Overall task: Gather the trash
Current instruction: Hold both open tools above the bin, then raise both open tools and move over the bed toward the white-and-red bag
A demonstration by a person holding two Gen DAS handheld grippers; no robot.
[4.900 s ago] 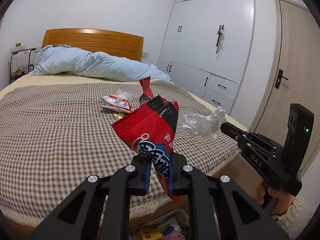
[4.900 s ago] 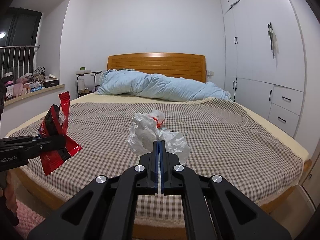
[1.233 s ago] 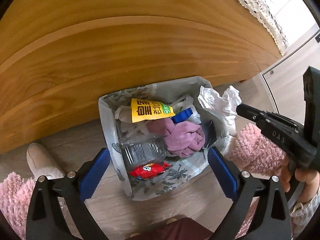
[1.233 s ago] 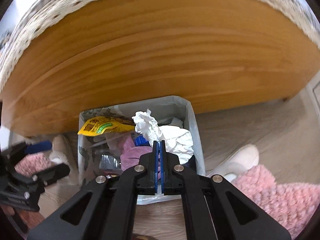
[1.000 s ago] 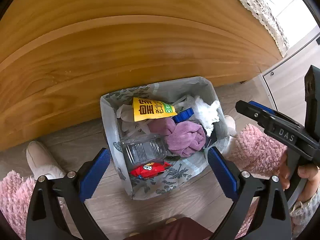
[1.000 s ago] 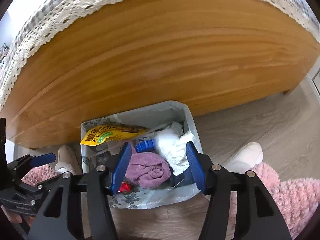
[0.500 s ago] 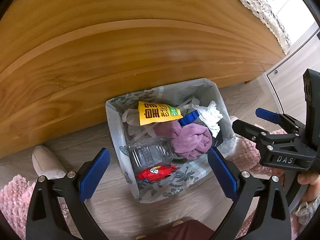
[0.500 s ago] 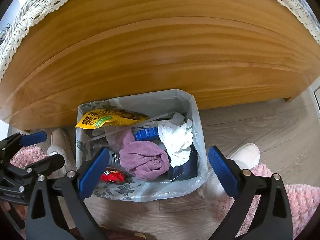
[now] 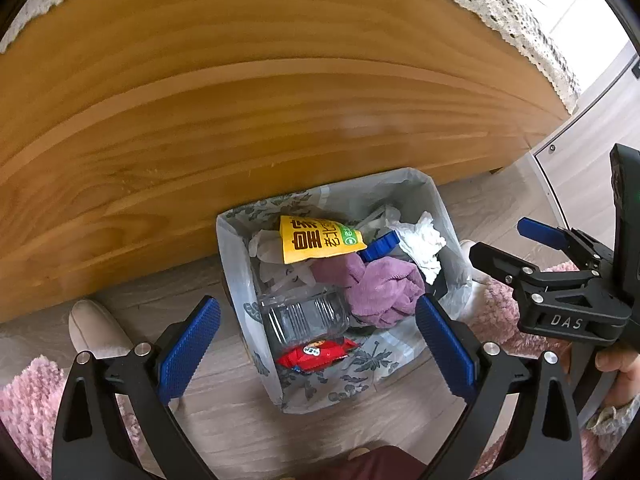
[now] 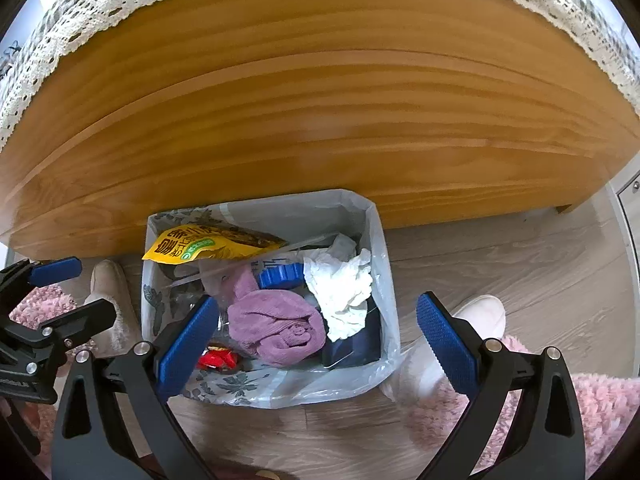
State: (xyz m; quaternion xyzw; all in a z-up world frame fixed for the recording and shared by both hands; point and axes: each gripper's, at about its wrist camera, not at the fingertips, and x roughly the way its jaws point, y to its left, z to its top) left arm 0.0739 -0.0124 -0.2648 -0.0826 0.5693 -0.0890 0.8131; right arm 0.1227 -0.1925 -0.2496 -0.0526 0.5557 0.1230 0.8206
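Both grippers hang over the bin (image 9: pixel 230 248), which stands on the wood floor (image 10: pixel 520 264) against the bed frame (image 9: pixel 248 120).

Left gripper (image 9: pixel 316 344): jaws spread wide, nothing between the blue pads (image 9: pixel 188 350); seen through the gap are the near half of the bin and the trash in it. In the right wrist view this gripper (image 10: pixel 60 288) shows left of the bin, also parted and empty.

Right gripper (image 10: pixel 316 338): jaws spread wide and empty, having just been opening, poised above the bin. In the left wrist view it (image 9: pixel 508 242) stands right of the bin, held by a hand (image 9: pixel 616 364).

Trash, all inside the bin:
- white tissue (image 10: pixel 344 292), crumpled, at the right side, lying free of both grippers;
- purple cloth (image 10: pixel 276 324), in the middle, just beside the tissue;
- yellow packet (image 9: pixel 320 238), toward the bed side;
- blue cap (image 10: pixel 282 274), between packet and cloth;
- clear bottle (image 9: pixel 304 316), left of the cloth;
- red wrapper (image 9: pixel 316 354), at the near edge, below the bottle.

A grey liner (image 10: pixel 384 280) with a leaf print covers the bin's walls. A pale slipper (image 9: pixel 94 328) lies left of the bin and another slipper (image 10: pixel 480 312) right of it; pink rug (image 10: pixel 600 404) shows at the lower corners.
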